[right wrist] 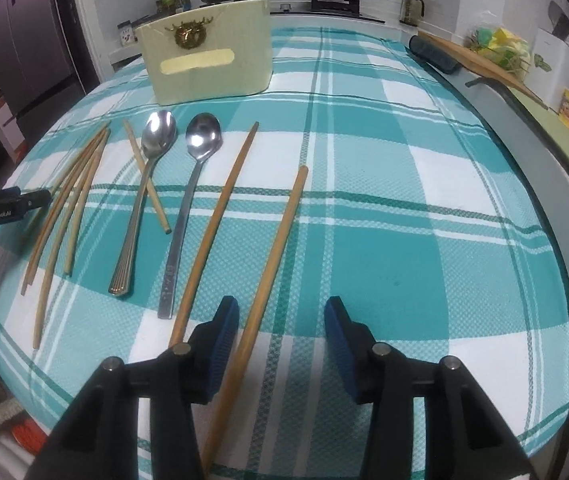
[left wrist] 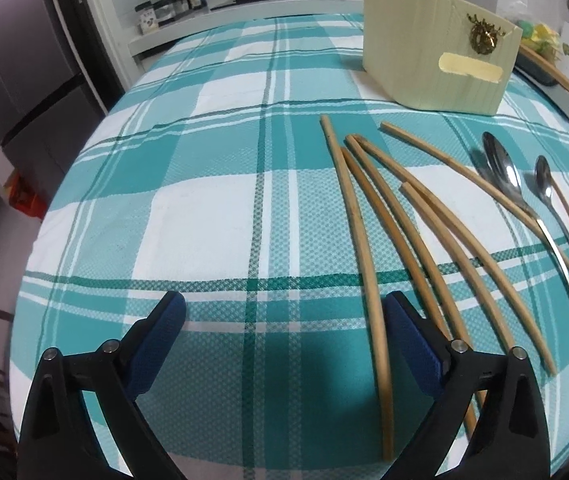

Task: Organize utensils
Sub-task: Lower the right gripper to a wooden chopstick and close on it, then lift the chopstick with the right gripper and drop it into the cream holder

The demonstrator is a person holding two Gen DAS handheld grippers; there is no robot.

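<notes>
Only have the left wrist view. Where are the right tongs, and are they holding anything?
Observer: Right tongs are open; one chopstick lies between the pads, not pinched.
Operator: Anything else close by?
Observer: A second chopstick runs just outside the left pad, next to the plain-handled spoon.

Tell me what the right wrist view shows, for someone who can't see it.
The right gripper hangs open over one chopstick on a teal checked cloth. Left of it lie two spoons and more chopsticks, with a cream box behind.
</notes>
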